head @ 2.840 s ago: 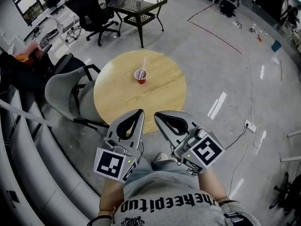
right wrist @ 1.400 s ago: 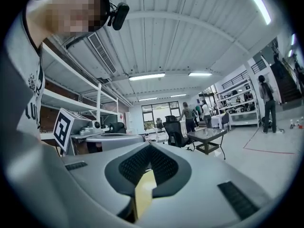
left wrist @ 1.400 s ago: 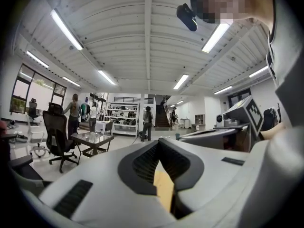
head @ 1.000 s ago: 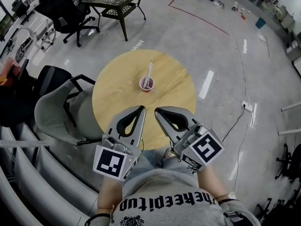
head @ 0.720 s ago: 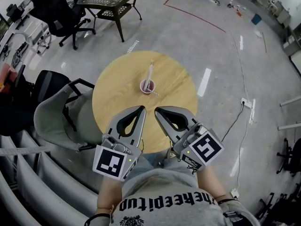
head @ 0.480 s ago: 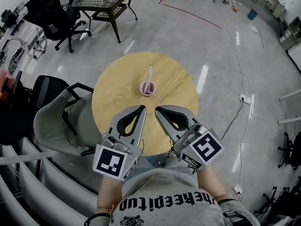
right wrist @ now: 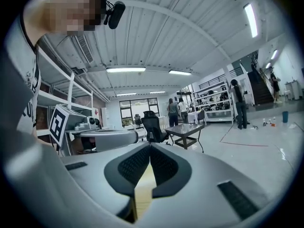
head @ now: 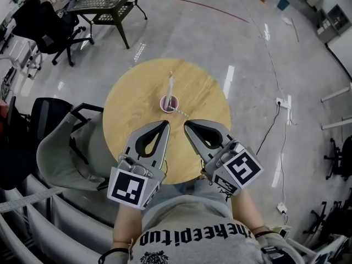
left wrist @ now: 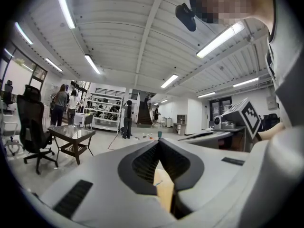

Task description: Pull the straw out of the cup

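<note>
At the centre of the round wooden table (head: 132,109), the pink cup (head: 169,104) is standing upright, with the white straw (head: 170,86) still leaning in it toward 12 o'clock. The person is closing in: over the last seconds the cup is sliding lower in the head view, nearer both grippers. The left gripper (head: 164,124) and right gripper (head: 187,124) are keeping their pose over the table's 6 o'clock edge, both clenched on nothing and still apart from the cup. The approach is likely only beginning, and one gripper is needing to part its jaws before grasping the straw.
</note>
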The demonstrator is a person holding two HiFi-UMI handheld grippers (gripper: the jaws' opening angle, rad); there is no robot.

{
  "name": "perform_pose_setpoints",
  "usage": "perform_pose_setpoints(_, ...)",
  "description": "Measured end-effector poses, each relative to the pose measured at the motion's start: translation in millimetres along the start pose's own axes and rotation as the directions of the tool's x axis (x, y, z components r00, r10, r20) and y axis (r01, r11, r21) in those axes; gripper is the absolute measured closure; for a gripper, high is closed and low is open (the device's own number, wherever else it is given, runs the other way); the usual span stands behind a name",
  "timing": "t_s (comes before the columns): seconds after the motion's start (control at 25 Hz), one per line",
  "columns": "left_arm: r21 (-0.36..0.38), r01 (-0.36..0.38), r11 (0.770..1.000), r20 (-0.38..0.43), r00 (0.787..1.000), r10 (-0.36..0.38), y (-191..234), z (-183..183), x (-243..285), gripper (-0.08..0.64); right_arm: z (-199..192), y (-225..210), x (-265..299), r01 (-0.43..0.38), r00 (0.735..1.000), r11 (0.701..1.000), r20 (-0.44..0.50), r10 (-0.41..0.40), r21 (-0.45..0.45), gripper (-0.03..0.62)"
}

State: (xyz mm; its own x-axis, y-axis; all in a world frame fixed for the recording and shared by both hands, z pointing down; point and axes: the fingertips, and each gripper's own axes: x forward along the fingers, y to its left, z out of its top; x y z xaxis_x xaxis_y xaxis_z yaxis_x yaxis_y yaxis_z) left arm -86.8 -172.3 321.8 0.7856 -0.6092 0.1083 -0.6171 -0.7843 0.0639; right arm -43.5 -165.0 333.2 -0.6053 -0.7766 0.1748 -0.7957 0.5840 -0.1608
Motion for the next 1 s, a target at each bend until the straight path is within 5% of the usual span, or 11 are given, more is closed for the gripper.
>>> perform_pose_setpoints(1.0, -0.087, 0.073, 0.994, -0.124, 0.989, -0.083, 20, -43, 12, 0.534, -78, -50, 23, 0.130, 0.970, 0.990, -0.212, -0.118, 0.046, 0.506)
